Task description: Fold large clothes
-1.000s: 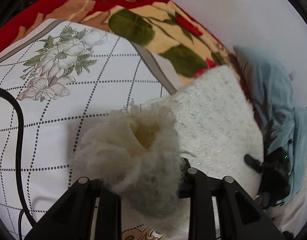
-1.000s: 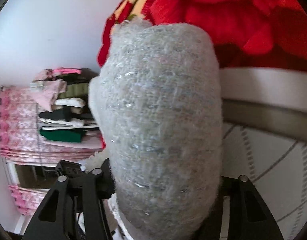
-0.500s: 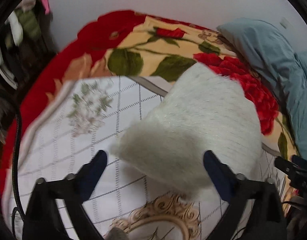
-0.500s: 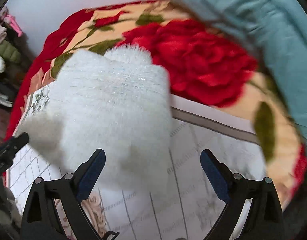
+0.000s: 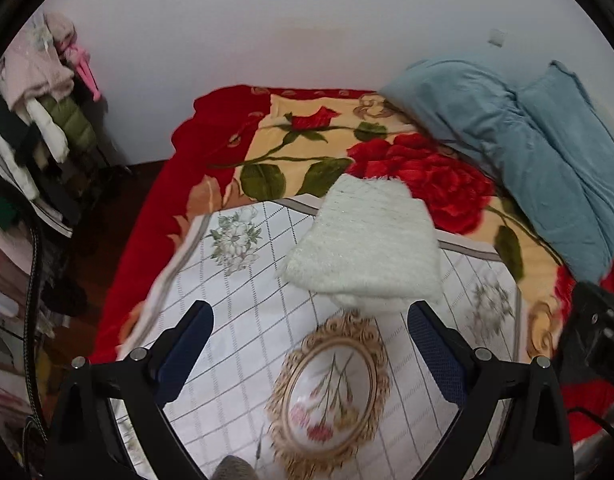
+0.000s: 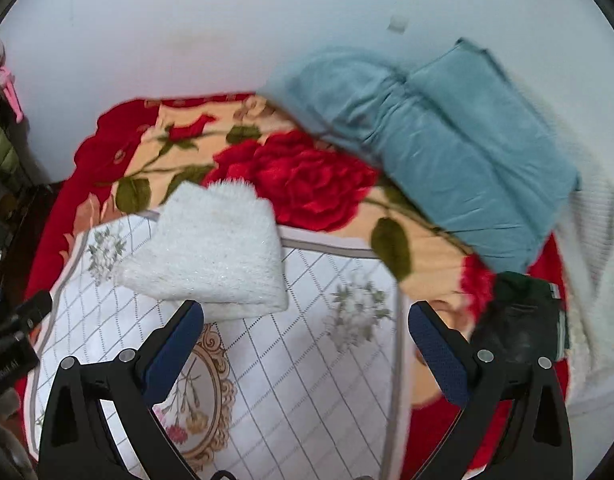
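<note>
A white fluffy sweater lies folded into a thick rectangle at the far edge of a white grid-patterned cloth on the bed; it also shows in the right wrist view. My left gripper is open and empty, a little short of and above the sweater. My right gripper is open and empty too, with the sweater just beyond its left finger. Neither gripper touches the sweater.
A red rose blanket covers the bed under the cloth. Folded blue bedding lies at the far right by the wall. A dark garment and a white knit lie at the right. A clothes rack stands at the left.
Both grippers have let go of the sweater, opened and pulled back and up. The sweater now lies folded on the cloth.
</note>
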